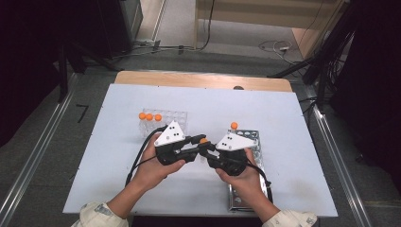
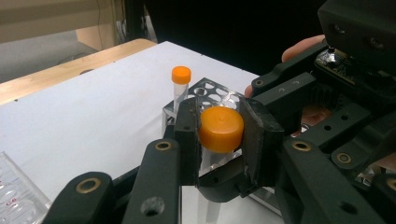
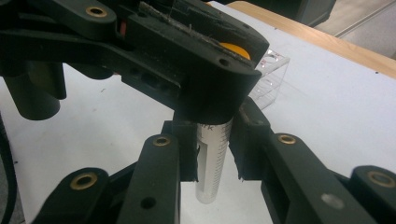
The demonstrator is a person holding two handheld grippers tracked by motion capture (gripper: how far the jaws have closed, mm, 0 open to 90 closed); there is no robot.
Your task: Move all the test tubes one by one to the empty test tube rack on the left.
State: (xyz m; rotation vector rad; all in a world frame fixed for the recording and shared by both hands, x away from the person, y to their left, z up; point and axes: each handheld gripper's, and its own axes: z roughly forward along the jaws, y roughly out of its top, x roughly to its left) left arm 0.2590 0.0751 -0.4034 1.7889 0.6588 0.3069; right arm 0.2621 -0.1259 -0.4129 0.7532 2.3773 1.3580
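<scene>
Between the two hands a clear graduated tube (image 3: 212, 163) with an orange cap (image 2: 221, 128) is held upright above the white tabletop. My right gripper (image 3: 214, 144) is shut on the tube's body, its pads pressing both sides. My left gripper (image 2: 219, 135) is shut on the orange cap from the opposite side, directly over the right one's jaws. In the high view the two grippers meet at the cap (image 1: 204, 140), left gripper (image 1: 200, 141) from the left, right gripper (image 1: 206, 150) from the right. The tube's upper part is hidden by the left jaws.
A metal tube rack (image 1: 243, 198) lies under the right hand, with one orange-capped tube (image 1: 234, 126) standing at its far end. A clear plastic rack (image 1: 172, 118) holding three orange-capped tubes (image 1: 149, 116) sits behind the left hand. The white board (image 1: 118, 189) ends near the forearms.
</scene>
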